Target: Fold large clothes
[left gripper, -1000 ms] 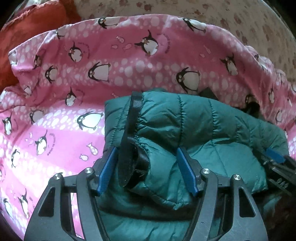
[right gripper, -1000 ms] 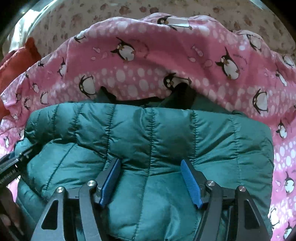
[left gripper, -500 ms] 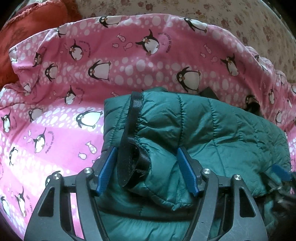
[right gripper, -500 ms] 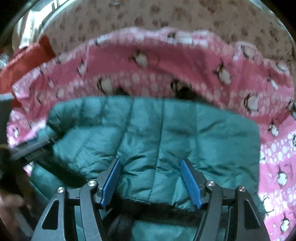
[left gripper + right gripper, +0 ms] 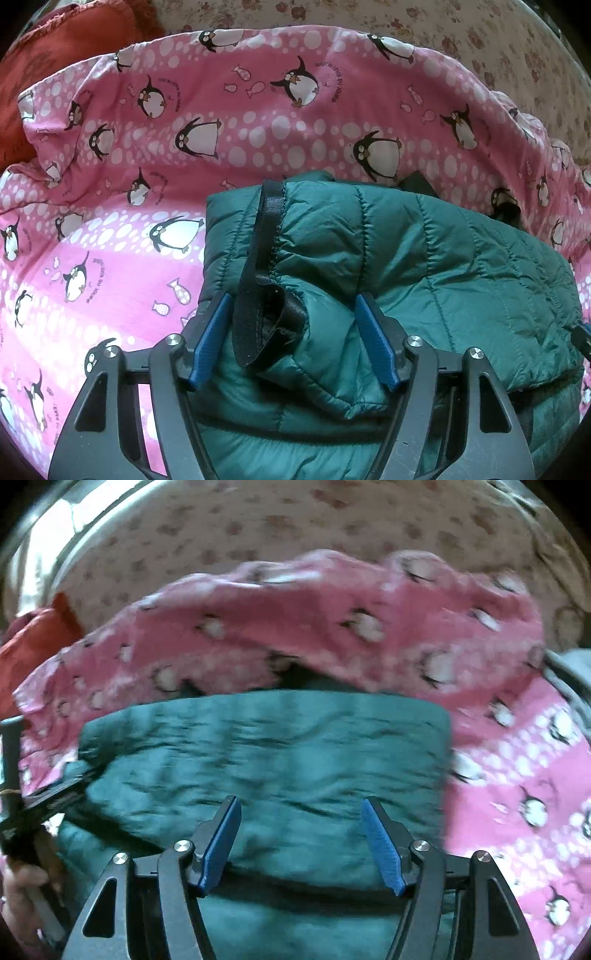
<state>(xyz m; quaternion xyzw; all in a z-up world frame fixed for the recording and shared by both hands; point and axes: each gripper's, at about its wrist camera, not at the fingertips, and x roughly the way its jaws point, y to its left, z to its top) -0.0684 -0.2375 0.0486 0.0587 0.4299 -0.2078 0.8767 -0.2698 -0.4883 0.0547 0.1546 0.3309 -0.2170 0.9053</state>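
A teal quilted puffer jacket (image 5: 424, 258) lies folded on a pink penguin-print sheet (image 5: 147, 166). My left gripper (image 5: 293, 325) is open, its blue pads either side of a bunched fold with a black zipper strip (image 5: 258, 280). In the right wrist view the jacket (image 5: 277, 757) is a flat folded block. My right gripper (image 5: 301, 830) is open and empty above its near edge. The view is motion-blurred. The other gripper and the hand holding it (image 5: 22, 812) show at the left edge.
A rust-red cushion (image 5: 55, 44) lies at the far left beyond the sheet. A beige floral bedcover (image 5: 480, 37) runs behind the sheet. The pink sheet (image 5: 517, 794) spreads right of the jacket.
My right gripper has pulled back and up from the jacket, so the folded block sits farther off. My left gripper has stayed nearly still, open around the fold.
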